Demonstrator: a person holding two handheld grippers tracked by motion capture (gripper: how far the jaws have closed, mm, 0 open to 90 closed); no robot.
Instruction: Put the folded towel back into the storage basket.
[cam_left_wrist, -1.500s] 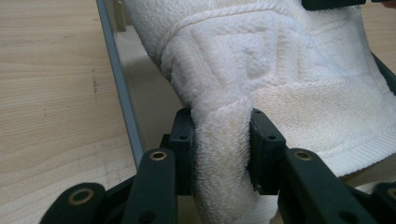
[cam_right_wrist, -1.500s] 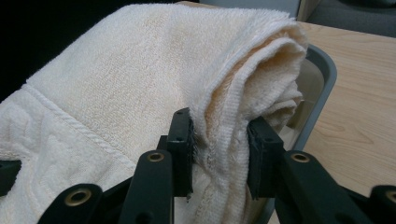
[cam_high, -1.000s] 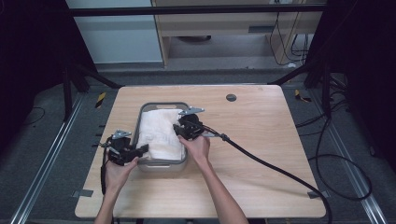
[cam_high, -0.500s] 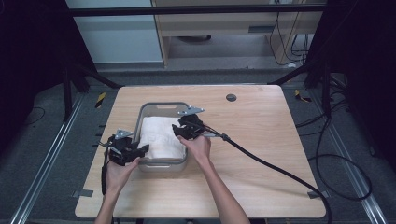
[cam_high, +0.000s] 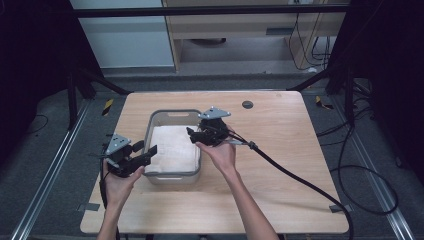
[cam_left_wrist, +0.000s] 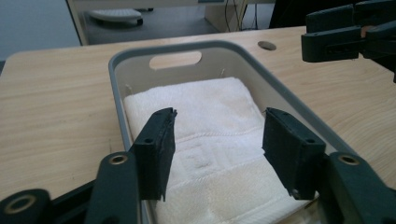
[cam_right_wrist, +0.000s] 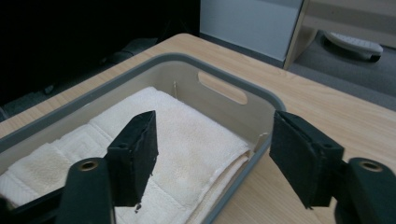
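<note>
The folded white towel (cam_high: 172, 147) already lies flat inside the grey basket (cam_high: 176, 175) on the table (cam_high: 280, 150), and the left gripper (cam_high: 145, 152) and right gripper (cam_high: 194, 134) hover above it, jaws apart and empty, so little seems left.

My high view sits above my side of the surface (cam_high: 280, 150), looking forward and down, far enough off to take in the whole top and the floor beyond. My left gripper view rides low and close at the grey bin's (cam_left_wrist: 187, 46) near end, facing along it toward the handle slot. My right gripper view looks in from the bin's right rim, equally close. All three share the bin and folded white towel (cam_right_wrist: 187, 126).
</note>
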